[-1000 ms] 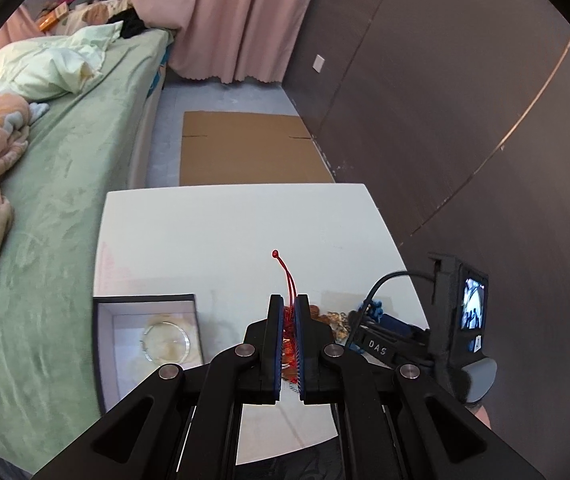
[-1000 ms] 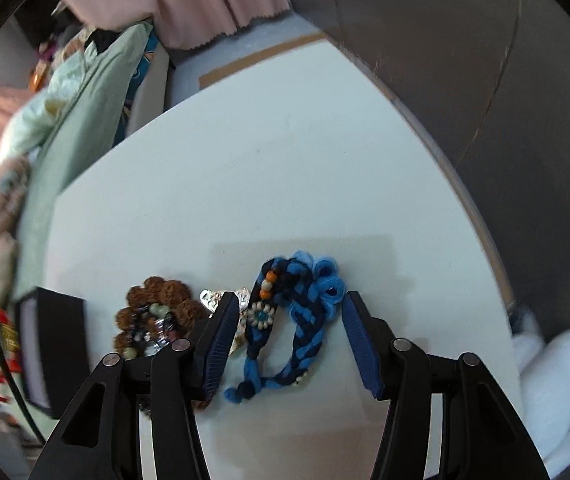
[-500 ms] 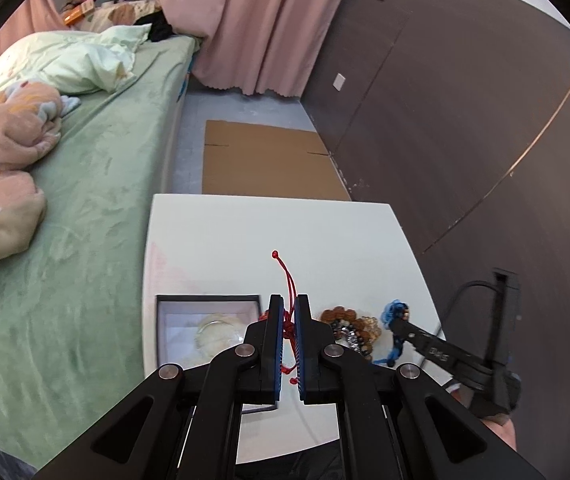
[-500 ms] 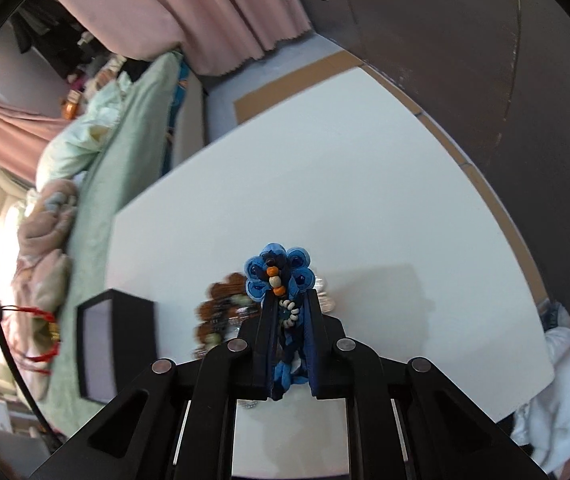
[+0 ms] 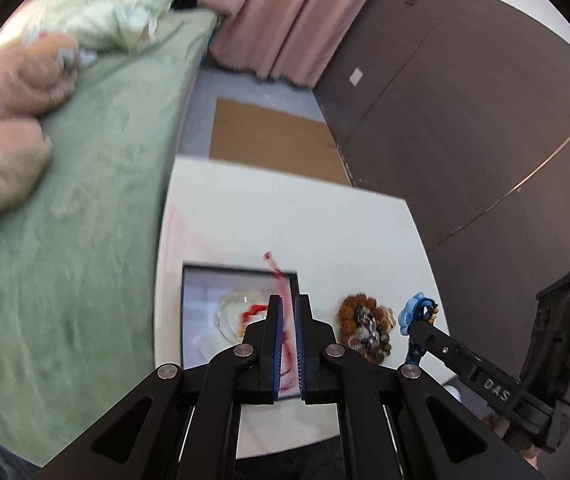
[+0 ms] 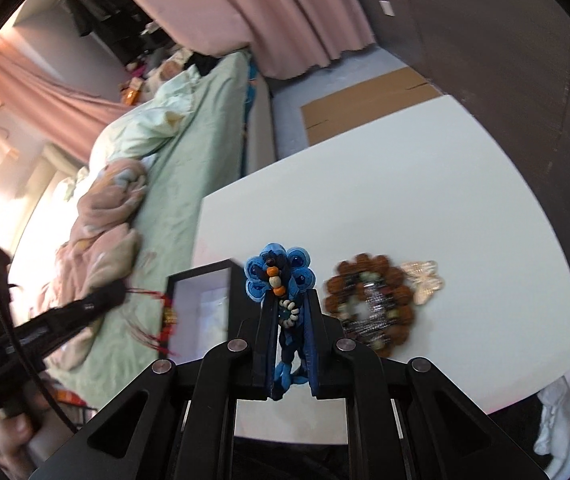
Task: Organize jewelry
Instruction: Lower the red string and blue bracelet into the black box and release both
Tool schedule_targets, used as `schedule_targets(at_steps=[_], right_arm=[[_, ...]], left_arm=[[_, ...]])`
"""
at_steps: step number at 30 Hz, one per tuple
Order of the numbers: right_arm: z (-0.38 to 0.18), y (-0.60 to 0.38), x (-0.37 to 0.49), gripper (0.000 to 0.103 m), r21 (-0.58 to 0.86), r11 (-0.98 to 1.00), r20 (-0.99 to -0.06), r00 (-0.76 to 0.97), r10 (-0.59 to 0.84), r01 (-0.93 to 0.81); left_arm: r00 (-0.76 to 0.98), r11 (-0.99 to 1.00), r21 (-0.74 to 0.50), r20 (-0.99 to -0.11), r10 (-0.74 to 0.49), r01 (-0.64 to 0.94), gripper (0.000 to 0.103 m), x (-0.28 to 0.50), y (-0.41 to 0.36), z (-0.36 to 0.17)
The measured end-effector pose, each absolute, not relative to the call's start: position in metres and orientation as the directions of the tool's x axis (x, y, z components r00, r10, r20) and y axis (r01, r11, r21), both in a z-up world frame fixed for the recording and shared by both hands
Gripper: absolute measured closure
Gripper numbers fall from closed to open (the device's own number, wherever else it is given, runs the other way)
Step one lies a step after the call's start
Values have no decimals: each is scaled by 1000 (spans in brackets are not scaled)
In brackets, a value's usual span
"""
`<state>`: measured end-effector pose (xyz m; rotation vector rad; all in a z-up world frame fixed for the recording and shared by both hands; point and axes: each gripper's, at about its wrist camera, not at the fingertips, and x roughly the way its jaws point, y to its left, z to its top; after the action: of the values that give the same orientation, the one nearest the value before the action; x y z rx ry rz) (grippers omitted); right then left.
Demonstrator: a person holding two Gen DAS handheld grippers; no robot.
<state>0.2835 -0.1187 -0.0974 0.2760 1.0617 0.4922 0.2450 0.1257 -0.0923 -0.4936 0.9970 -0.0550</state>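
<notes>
Green bed at left. Over the open jewelry box near the white worktop's left edge, we hold the left tool clamped on a red cord bracelet; a clear bangle lies inside. Right of the box, brown bead bracelets lie with a butterfly clip. Our right tool is clamped on the blue braided bracelet, above the worktop.

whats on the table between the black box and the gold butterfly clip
The brown bead bracelet lies on the table between the black box and the butterfly clip, touching the clip's side. The right wrist view shows it.
</notes>
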Motion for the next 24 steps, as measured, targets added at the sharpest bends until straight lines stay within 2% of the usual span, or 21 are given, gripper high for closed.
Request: schedule_targets(at_steps=[2, 3, 4, 6, 18, 21, 22, 23, 24], right_arm=[[-94, -108, 278, 90, 447, 851, -759, 386, 524, -277], [-93, -103, 276, 90, 448, 847, -757, 383, 530, -288], [-91, -98, 275, 90, 450, 842, -754, 378, 537, -299], [-88, -87, 271, 90, 452, 832, -749, 371, 549, -320], [-88, -40, 265, 90, 467, 796, -744, 315, 589, -386], [-90, -28, 266, 87, 473, 786, -743, 299, 599, -399], [-92, -24, 268, 78, 471, 785, -747, 291, 597, -402], [-96, -21, 271, 60, 462, 793, -762, 279, 584, -398], [-100, -20, 274, 53, 454, 804, -777, 271, 568, -384]], left_arm=[[524, 875, -439, -804, -280, -206, 90, 245, 133, -103], [520, 872, -439, -808, -276, -219, 77, 244, 137, -107], [523, 870, -439, -808, -272, -224, 60, 243, 139, -108], [544, 864, -443, -798, -259, -239, 42, 237, 147, -108], [578, 841, -449, -787, -214, -300, 41, 211, 187, -107], [582, 839, -449, -786, -208, -307, 41, 207, 192, -106], [584, 838, -450, -785, -207, -308, 41, 206, 194, -105], [585, 838, -451, -784, -206, -309, 41, 205, 195, -105], [587, 837, -451, -783, -205, -309, 41, 204, 196, -104]])
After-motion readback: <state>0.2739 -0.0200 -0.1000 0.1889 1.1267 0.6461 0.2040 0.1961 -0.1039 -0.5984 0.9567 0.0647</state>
